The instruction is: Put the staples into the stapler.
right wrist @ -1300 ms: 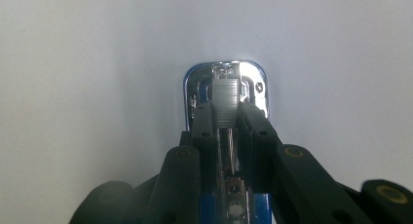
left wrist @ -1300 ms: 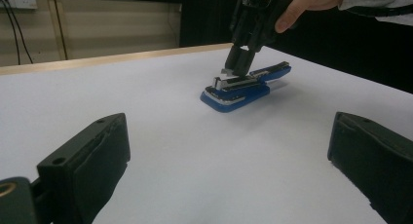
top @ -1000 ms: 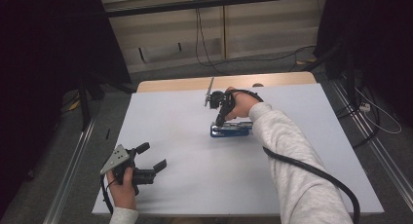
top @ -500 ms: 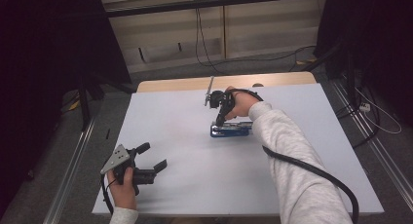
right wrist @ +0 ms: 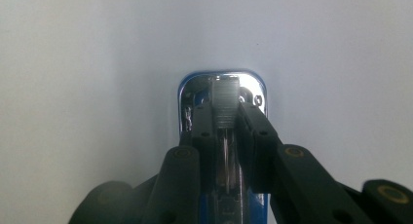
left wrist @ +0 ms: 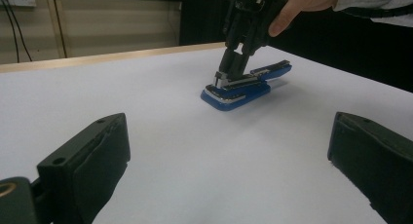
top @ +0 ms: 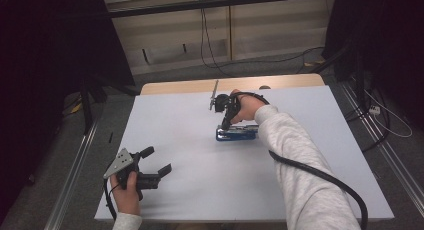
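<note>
Unmoved right gripper (right wrist: 225, 121) clamping stapler (right wrist: 221, 90) magazine

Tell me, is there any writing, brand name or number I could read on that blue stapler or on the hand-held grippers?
None can be read.
The blue stapler shows no lettering in any view.
The right gripper, shut on it, and the left gripper bear no marks.

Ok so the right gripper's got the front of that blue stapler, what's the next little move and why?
Probably lift it slightly. The right gripper has its jaws closed on the metal strip at the front of the stapler, whose base lies flat on the table. The left gripper is open and well apart.
</note>
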